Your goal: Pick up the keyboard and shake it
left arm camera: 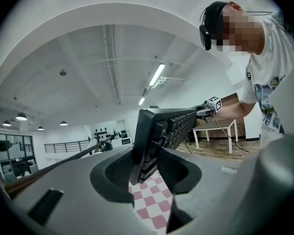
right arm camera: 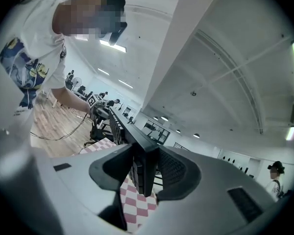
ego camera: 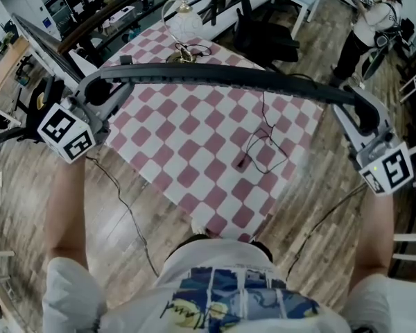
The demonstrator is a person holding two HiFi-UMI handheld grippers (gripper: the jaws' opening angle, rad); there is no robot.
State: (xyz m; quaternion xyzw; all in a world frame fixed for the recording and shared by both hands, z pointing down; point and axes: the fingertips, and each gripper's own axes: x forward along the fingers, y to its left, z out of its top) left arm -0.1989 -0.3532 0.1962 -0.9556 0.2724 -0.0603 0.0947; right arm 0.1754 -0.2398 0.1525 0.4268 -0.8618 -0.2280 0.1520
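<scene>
A long black keyboard [ego camera: 229, 78] hangs in the air above the checked table, turned on edge and held at both ends. My left gripper [ego camera: 100, 96] is shut on its left end and my right gripper [ego camera: 364, 120] on its right end. In the left gripper view the keyboard [left arm camera: 159, 133] stands upright between the pads, keys facing right, with the left gripper [left arm camera: 147, 173] clamped on it. The right gripper view shows the keyboard [right arm camera: 132, 136] running away from the right gripper [right arm camera: 143, 180], whose pads press on its end.
Below lies a table with a pink-and-white checked cloth [ego camera: 194, 151] and a loose black cable [ego camera: 263, 144]. A round wire-frame object [ego camera: 182, 23] stands at its far end, a black chair [ego camera: 263, 37] behind. A person [ego camera: 374, 26] stands at the top right on the wooden floor.
</scene>
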